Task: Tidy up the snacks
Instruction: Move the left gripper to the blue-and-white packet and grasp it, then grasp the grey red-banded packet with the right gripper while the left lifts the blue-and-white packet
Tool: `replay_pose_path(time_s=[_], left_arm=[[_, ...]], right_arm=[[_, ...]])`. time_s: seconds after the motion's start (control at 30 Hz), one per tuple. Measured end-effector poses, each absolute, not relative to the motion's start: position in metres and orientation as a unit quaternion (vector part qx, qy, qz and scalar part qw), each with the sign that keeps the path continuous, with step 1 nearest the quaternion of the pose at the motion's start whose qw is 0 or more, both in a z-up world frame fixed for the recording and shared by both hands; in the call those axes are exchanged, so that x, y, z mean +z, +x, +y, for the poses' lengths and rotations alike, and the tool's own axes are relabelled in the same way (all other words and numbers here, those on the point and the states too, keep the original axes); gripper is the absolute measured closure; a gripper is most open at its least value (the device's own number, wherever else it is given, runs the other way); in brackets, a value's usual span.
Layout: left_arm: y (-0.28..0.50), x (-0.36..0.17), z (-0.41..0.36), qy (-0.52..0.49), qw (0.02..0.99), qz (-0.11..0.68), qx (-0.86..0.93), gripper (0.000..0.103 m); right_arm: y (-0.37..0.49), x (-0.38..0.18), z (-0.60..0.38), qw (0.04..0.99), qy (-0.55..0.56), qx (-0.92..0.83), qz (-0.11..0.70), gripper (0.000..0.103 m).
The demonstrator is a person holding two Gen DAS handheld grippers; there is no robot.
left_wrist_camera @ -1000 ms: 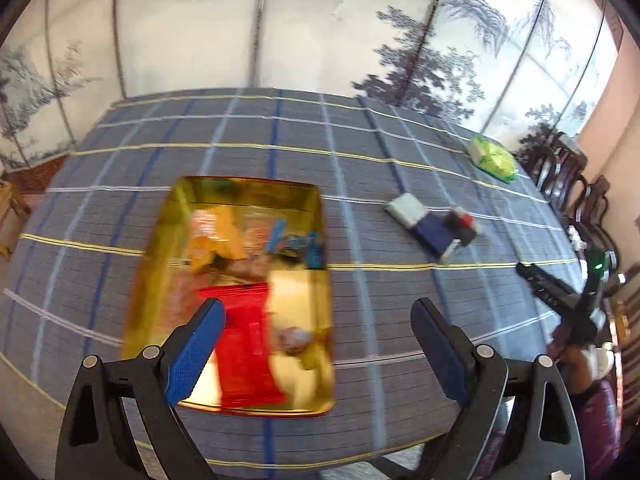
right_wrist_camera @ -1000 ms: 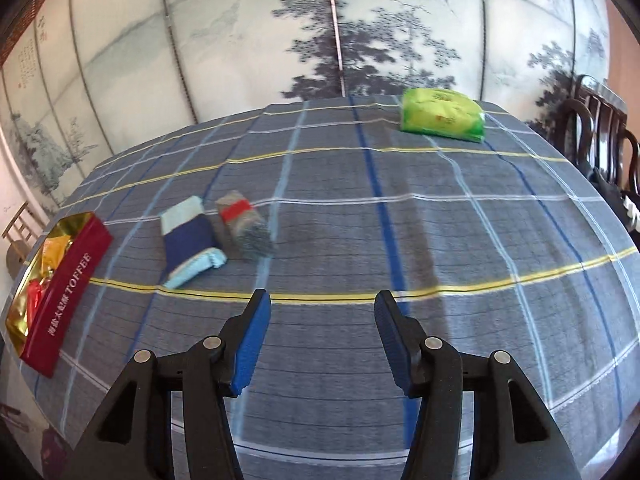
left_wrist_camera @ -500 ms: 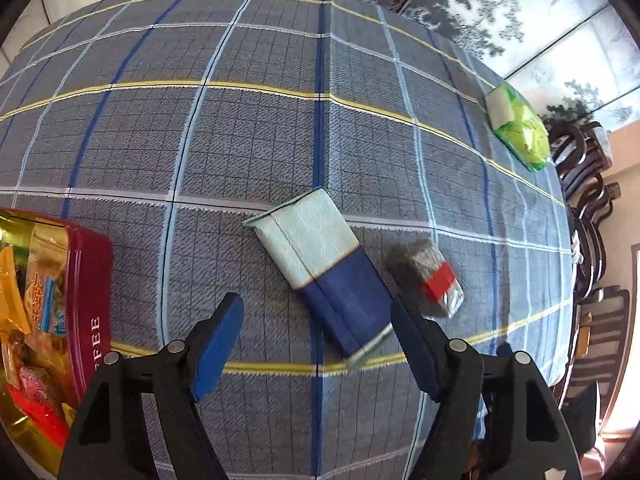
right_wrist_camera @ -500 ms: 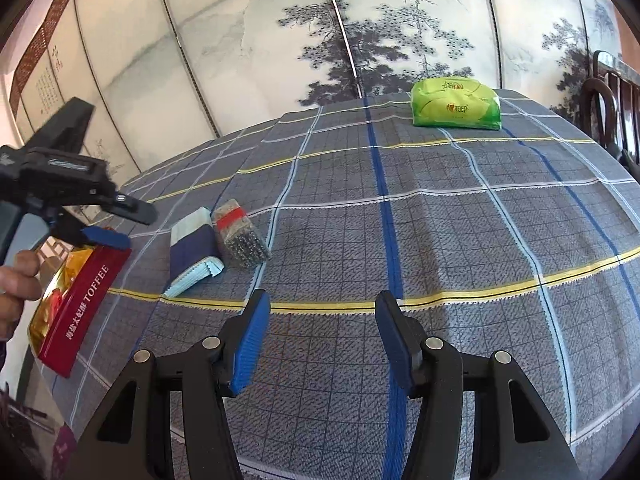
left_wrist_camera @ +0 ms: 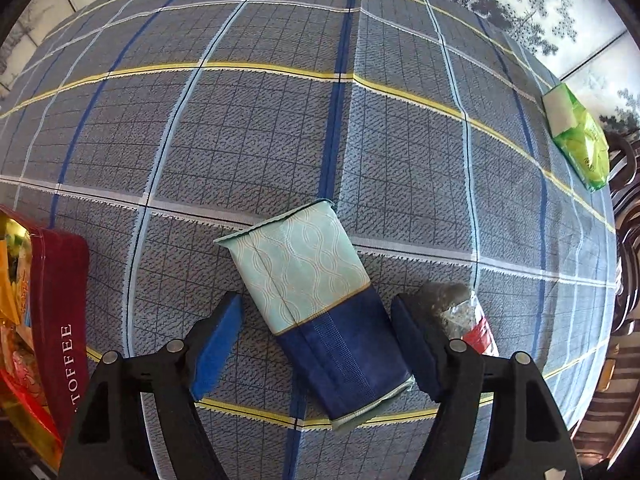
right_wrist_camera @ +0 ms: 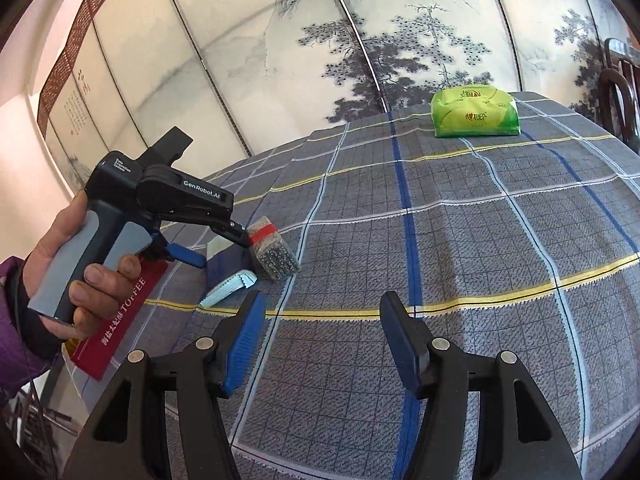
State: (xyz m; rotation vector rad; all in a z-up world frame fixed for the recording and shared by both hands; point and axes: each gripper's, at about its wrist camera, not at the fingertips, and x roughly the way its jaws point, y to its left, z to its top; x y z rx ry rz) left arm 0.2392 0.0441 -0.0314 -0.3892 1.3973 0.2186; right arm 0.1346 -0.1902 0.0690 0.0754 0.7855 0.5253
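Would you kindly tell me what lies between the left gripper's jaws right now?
The blue-and-mint packet lies between the left gripper's jaws, untouched by either, in the left wrist view.

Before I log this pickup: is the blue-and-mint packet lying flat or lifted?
Lying flat. The blue-and-mint packet rests on the tablecloth, between the open left tool fingers; neither pad touches it.

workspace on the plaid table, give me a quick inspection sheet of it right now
surface: plaid tablecloth, flat.
job's things: blue and mint packet lying between the left gripper's pads; clear packet with red band beside it; red toffee tin holding snacks, at the table edge.
clutter: green pack at the far side.
grippers: left gripper open, just been closing, pads clear of the packet; right gripper open, empty, just been opening.
cables: nothing seen.
surroundings: painted folding screen, dark wooden chair.
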Motion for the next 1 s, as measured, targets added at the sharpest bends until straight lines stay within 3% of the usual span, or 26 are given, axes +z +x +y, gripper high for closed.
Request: replay_pose_path(time_s=[0.07, 0.17, 0.2, 0.6, 0.87, 0.9, 0.93, 0.97, 1.0], left_arm=[[0.233, -0.031, 0.038, -0.152, 0.750, 0.635, 0.106, 0.034], [0.217, -0.026, 0.036, -0.123, 0.769, 0.617, 0.112, 0.056], [0.210, -0.025, 0.037, -0.122, 0.775, 0.612, 0.101, 0.058], [0.106, 0.002, 0.035, -0.096, 0.821, 0.563, 0.008, 0.058], [0.088, 0.022, 0.032, -0.093, 0.833, 0.545, -0.014, 0.058], [0.085, 0.024, 0.033, -0.093, 0.834, 0.543, -0.017, 0.058], [0.082, 0.027, 0.034, -0.093, 0.835, 0.542, -0.018, 0.058], [0.079, 0.028, 0.034, -0.093, 0.836, 0.540, -0.019, 0.058], [0.076, 0.030, 0.036, -0.094, 0.838, 0.538, -0.019, 0.058]], right_arm=[[0.135, 0.069, -0.192, 0.890, 0.043, 0.251, 0.379, 0.040], [0.136, 0.069, -0.195, 0.890, 0.051, 0.247, 0.380, 0.038], [0.136, 0.069, -0.195, 0.890, 0.052, 0.246, 0.380, 0.037], [0.158, 0.075, -0.148, 0.859, -0.037, 0.311, 0.405, 0.036], [0.203, 0.056, -0.079, 0.835, -0.146, 0.321, 0.422, 0.036], [0.207, 0.053, -0.072, 0.832, -0.155, 0.320, 0.426, 0.038], [0.211, 0.049, -0.066, 0.828, -0.164, 0.317, 0.432, 0.059], [0.216, 0.043, -0.060, 0.823, -0.171, 0.312, 0.443, 0.072], [0.219, 0.037, -0.056, 0.816, -0.179, 0.302, 0.460, 0.076]])
